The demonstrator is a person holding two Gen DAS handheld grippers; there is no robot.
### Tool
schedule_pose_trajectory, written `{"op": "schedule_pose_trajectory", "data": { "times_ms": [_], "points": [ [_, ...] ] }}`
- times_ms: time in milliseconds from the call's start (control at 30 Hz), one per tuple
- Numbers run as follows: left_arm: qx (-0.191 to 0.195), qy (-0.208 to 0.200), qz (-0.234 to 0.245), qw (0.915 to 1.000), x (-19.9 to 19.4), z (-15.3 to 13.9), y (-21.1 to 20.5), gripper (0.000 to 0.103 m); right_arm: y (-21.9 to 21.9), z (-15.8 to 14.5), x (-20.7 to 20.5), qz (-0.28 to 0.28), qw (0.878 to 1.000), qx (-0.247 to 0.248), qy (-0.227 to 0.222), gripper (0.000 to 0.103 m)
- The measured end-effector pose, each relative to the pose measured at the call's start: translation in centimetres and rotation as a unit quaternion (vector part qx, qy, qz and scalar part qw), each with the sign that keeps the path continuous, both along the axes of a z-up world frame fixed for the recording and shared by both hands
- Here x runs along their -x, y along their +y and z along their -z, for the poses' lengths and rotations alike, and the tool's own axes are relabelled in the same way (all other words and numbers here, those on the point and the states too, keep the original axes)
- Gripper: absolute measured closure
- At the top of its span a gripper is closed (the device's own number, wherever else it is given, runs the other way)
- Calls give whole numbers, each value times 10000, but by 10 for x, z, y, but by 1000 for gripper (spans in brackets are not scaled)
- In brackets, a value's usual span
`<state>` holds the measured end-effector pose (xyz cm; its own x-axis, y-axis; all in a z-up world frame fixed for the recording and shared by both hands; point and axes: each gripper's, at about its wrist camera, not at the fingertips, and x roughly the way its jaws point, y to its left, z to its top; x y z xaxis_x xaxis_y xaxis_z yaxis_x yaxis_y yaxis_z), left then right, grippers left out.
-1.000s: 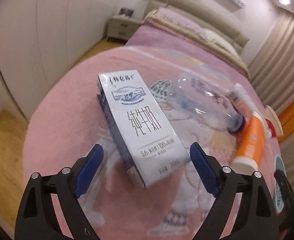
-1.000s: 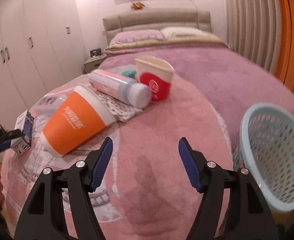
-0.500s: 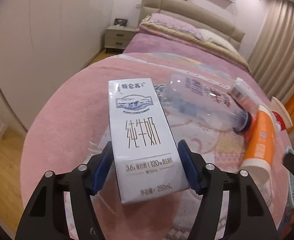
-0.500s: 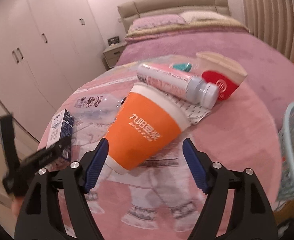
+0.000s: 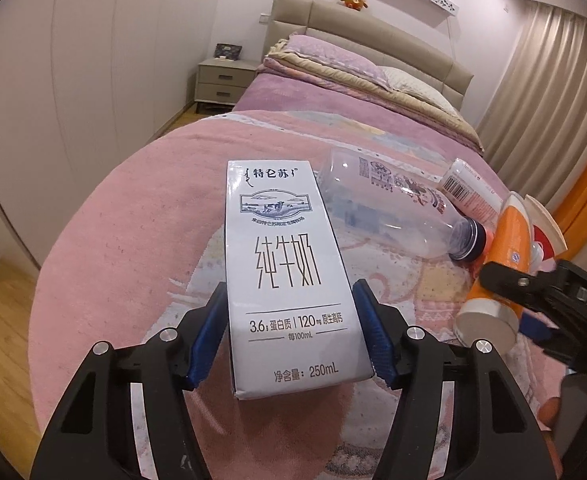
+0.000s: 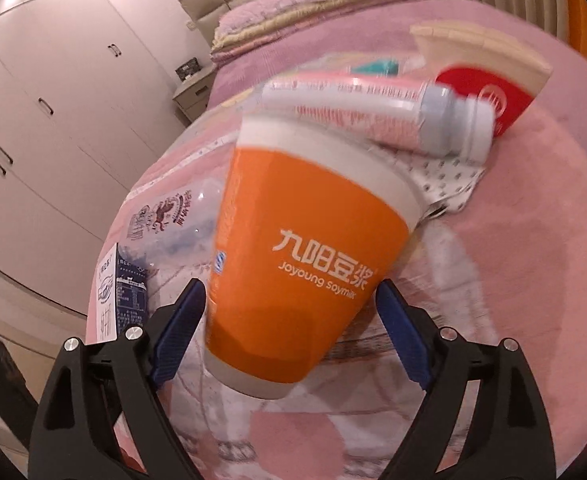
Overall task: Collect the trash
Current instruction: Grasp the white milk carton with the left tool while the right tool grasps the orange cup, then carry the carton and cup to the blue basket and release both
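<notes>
Since the earlier frames: left tongs (image 5: 291,332) have closed in on the milk carton (image 5: 285,276); right tongs (image 6: 289,328) have travelled from bare blanket to straddle the orange cup (image 6: 301,256).

Left tongs: both blue pads pressed against the carton's sides near its base, carton clamped, print facing the camera. Right tongs: jaws have just been opening; cup lies on its side between them, a gap visible at each pad, so released. On the pink blanket (image 5: 113,240) of the bed, a clear plastic bottle (image 5: 393,208) lies at 2 o'clock from the carton, cap toward the cup. A pink-labelled bottle (image 6: 377,112) rests at 12 o'clock from the cup, touching its rim; a red-and-cream paper cup (image 6: 489,80) lies at 1 o'clock beyond.
</notes>
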<state>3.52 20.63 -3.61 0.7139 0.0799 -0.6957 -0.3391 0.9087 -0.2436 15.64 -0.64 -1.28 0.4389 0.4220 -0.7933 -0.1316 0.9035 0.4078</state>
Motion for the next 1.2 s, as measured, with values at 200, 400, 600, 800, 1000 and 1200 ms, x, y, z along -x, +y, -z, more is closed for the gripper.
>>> {"op": "schedule_pose_trajectory", "data": {
  "times_ms": [200, 400, 600, 800, 1000, 1200],
  "points": [
    [49, -20, -18, 10000, 12, -3, 0, 48, -10, -1, 15, -231, 9996, 85, -169, 32],
    [96, -120, 209, 9997, 40, -5, -14, 49, -32, -7, 49, -413, 9968, 358, -580, 35],
    [491, -382, 560, 9965, 58, -12, -32, 49, -69, -22, 67, -277, 9957, 344, -809, 35],
    [360, -703, 1067, 9912, 52, -36, -76, 49, -105, -45, 77, 4, 9915, 477, -1214, 35],
    [169, -868, 1743, 9807, 28, -54, -137, 49, -157, -67, 86, 552, 9818, 845, -1607, 35],
    [-9, -899, 2567, 9623, -10, -65, -215, 49, -222, -73, 81, 1218, 9742, 989, -1620, 35]
  ]
}}
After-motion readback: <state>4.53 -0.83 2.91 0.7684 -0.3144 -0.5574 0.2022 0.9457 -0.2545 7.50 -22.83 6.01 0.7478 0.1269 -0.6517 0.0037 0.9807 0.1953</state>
